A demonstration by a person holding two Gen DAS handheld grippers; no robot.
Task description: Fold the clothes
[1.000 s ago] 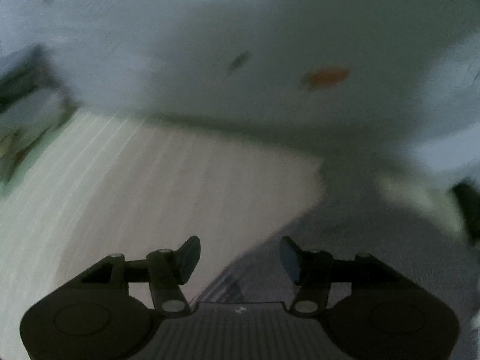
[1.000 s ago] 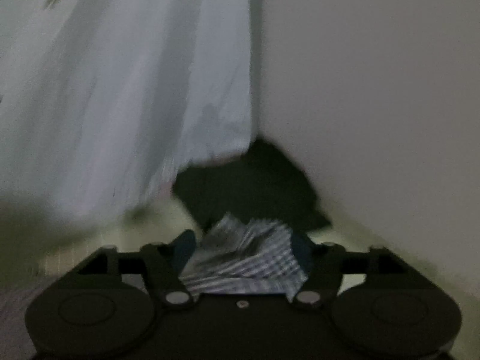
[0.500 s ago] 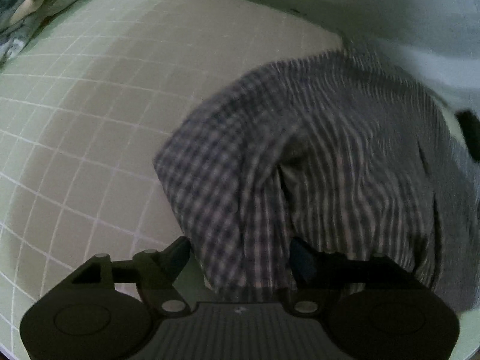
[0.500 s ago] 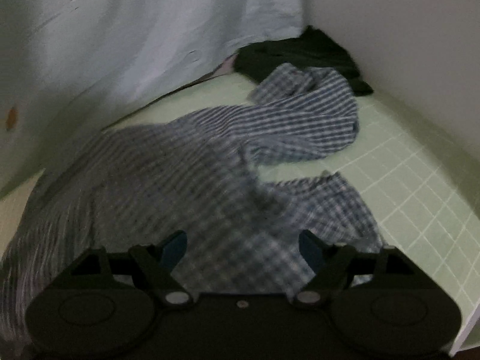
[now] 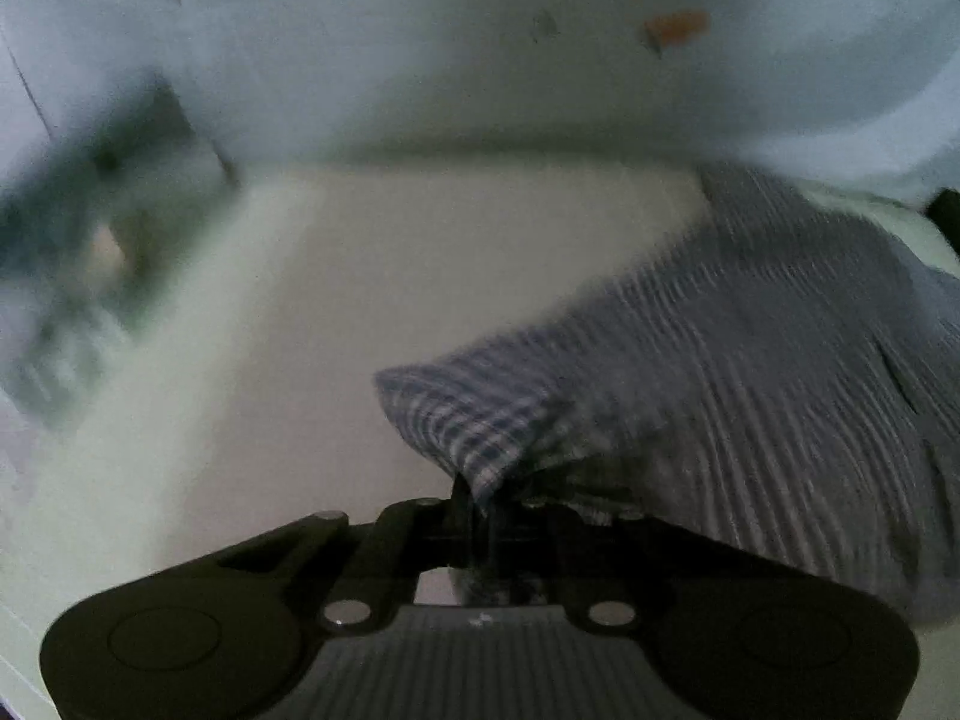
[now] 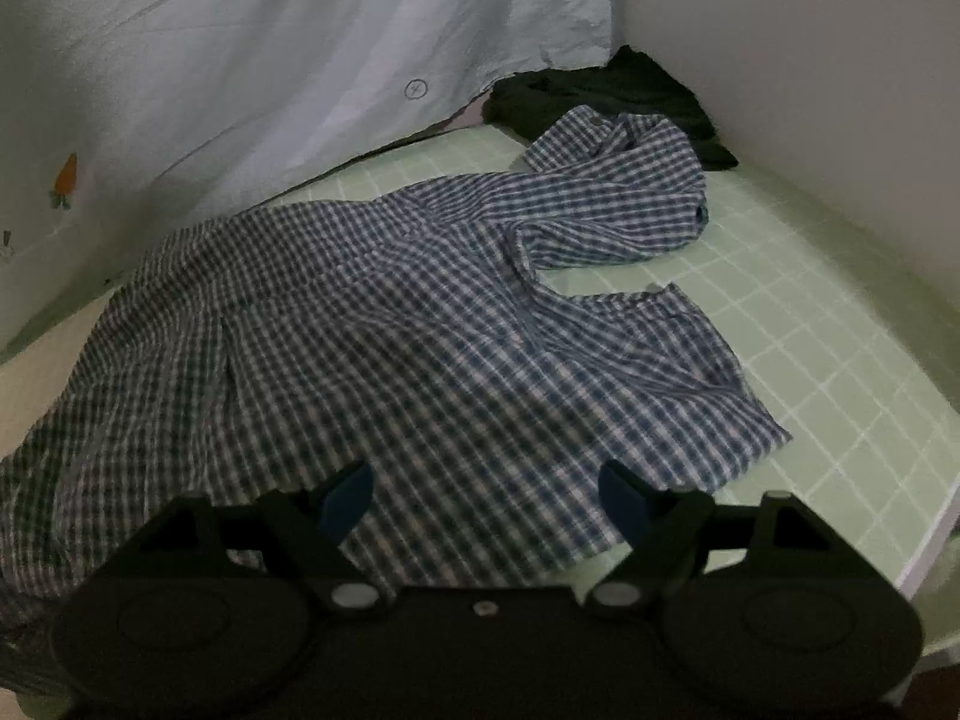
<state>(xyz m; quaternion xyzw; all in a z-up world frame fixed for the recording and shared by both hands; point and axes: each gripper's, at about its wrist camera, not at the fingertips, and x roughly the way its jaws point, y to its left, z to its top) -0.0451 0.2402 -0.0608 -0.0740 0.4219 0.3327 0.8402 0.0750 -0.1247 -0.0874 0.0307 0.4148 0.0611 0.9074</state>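
Because the green mat with its white squares is the biggest flat place here, the checked shirt should be spread out smooth on it before any fold. A pale sheet with little carrots hangs behind the mat, and a dark cloth lies bunched in the far corner, touching the shirt's top end.

The shirt lies open across the mat, with one sleeve curled over near the dark cloth. To do this step well, I think both hands should pull gently and evenly, so the cloth goes flat and does not bunch up. A hard tug could drag the whole shirt off its spot.

The left gripper has its fingers pressed together on a corner of the shirt, and the cloth fans out from them. The right gripper has its fingers wide apart. They hang just over the shirt's near edge, holding nothing.
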